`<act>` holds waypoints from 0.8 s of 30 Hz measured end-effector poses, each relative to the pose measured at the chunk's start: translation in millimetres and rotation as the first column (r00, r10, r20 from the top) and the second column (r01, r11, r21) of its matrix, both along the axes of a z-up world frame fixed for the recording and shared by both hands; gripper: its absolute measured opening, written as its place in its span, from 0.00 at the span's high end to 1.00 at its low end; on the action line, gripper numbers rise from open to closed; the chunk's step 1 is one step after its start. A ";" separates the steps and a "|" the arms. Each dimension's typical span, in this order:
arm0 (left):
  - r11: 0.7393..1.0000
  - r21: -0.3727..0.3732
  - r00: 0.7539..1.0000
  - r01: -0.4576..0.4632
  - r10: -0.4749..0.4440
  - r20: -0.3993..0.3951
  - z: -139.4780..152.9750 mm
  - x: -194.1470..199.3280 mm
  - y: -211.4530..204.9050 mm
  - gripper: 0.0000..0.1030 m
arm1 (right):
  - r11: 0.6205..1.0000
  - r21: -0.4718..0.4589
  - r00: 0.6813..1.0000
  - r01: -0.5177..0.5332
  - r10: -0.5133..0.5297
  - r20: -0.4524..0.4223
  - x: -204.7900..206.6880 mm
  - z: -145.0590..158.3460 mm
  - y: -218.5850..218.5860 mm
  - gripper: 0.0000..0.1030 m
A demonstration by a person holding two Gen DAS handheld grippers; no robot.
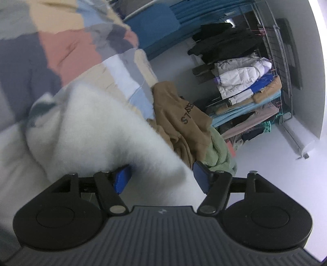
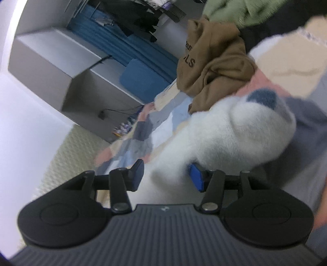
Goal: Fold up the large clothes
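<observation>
A white fluffy garment (image 1: 98,126) (image 2: 224,133) with a dark teal patch lies bunched on a patchwork bedspread (image 1: 71,51) (image 2: 143,131). In the left wrist view a fold of it runs between the blue pads of my left gripper (image 1: 161,180), whose jaws stand wide and do not pinch it. In the right wrist view my right gripper (image 2: 166,178) also straddles a fold. Its right pad lies against the fleece, and a gap shows beside its left pad. Both grippers are open.
A brown hoodie (image 1: 184,120) (image 2: 212,67) with dark lettering and a green fleece (image 1: 218,151) (image 2: 229,10) are heaped beyond the white garment. A clothes rack (image 1: 245,81) full of garments stands by the wall. A grey cabinet (image 2: 61,67) and a blue cushion (image 2: 141,79) are on the far side.
</observation>
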State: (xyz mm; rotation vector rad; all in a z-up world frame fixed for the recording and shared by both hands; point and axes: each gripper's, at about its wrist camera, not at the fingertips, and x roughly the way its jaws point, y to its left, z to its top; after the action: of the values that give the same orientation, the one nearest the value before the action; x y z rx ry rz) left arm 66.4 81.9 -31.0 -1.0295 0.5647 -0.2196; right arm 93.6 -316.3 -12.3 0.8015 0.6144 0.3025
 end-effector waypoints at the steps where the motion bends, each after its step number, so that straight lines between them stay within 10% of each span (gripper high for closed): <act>1: 1.000 0.012 1.000 -0.002 0.002 -0.003 2.3 7.9 -2.2 0.31 | 1.000 -0.023 1.000 -0.001 0.001 -0.011 8.7 2.0 2.8 0.47; 9: 0.978 0.203 0.998 0.042 -0.049 0.030 10.8 74.0 -20.7 0.30 | 0.987 -0.161 0.999 -0.026 0.020 -0.039 71.5 -0.7 20.4 0.43; 16: 0.874 0.474 0.989 0.107 -0.144 0.043 -5.7 128.8 -47.0 0.30 | 0.955 -0.290 0.996 -0.061 0.039 -0.082 117.0 -23.9 32.1 0.45; 24: 0.826 0.544 0.987 0.147 -0.158 -0.027 -43.9 188.1 -55.4 0.30 | 0.899 -0.411 0.986 -0.150 0.106 -0.127 165.7 -47.9 47.7 0.46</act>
State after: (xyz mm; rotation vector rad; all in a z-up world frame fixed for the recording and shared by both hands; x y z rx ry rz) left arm 254.4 26.6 -74.8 -0.4230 0.6455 -0.1925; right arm 259.3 -268.6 -60.2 0.3622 0.7974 0.2380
